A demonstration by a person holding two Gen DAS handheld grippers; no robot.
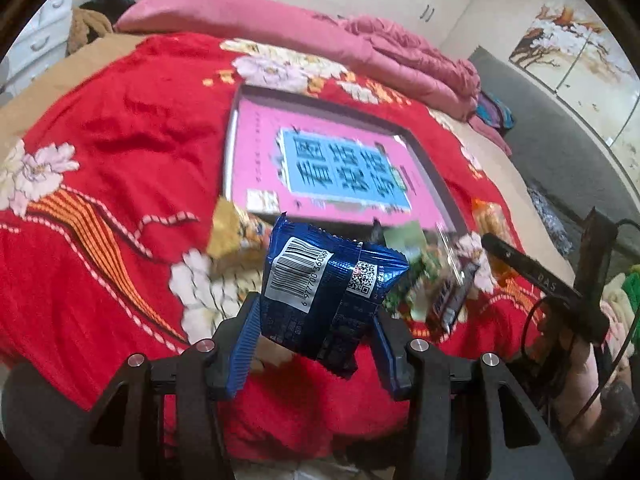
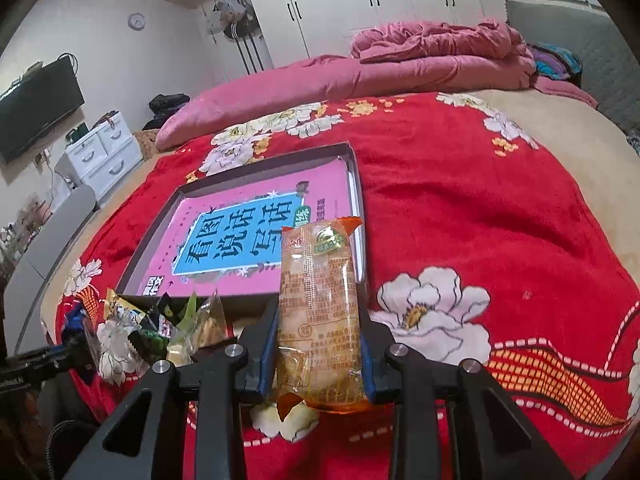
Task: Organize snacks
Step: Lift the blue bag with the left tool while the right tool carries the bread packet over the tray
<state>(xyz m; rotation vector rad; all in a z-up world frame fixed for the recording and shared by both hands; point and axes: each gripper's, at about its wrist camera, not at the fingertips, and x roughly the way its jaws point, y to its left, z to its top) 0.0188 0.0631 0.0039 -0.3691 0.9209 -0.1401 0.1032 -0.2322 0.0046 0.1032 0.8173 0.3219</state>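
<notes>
My left gripper (image 1: 316,320) is shut on a blue snack packet (image 1: 320,292) with a barcode, held above the red floral blanket. My right gripper (image 2: 318,328) is shut on an orange clear-wrapped snack packet (image 2: 318,304), held upright near the front edge of the tray. A shallow dark tray (image 1: 236,120) with a pink and blue printed sheet lies on the bed; it also shows in the right wrist view (image 2: 356,168). A pile of loose snacks (image 2: 168,324) lies just in front of the tray, also in the left wrist view (image 1: 424,276). The right gripper's body (image 1: 560,292) shows at the right of the left wrist view.
A red floral blanket (image 2: 480,208) covers the bed. A pink quilt (image 2: 400,64) is bunched along the far side. White wardrobes (image 2: 360,0), a drawer unit (image 2: 100,152) and a wall TV (image 2: 36,108) stand beyond the bed.
</notes>
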